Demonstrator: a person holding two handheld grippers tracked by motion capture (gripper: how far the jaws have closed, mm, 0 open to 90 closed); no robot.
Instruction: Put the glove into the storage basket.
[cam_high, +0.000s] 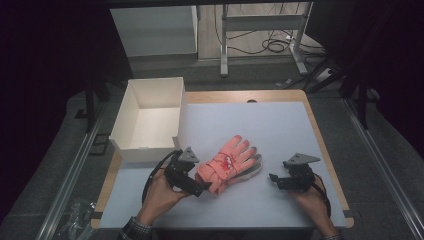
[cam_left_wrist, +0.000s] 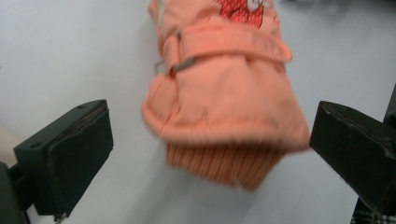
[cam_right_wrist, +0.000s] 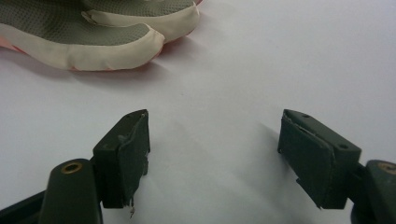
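Left gripper (cam_high: 197, 186) wide open straddling glove (cam_high: 230, 162) cuff, nothing gripped; next: close, carry to box (cam_high: 150, 120) at 11 o'clock.

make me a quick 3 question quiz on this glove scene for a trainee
1. True or false: the left gripper is shut on the orange gloves.
2. Which end of the gloves faces the left gripper? A fingertips, B knitted cuff, C thumb.
3. What stands on the table beyond the left gripper?

Key
1. False: its fingers stand open on either side of the cuff.
2. B.
3. An open white box.
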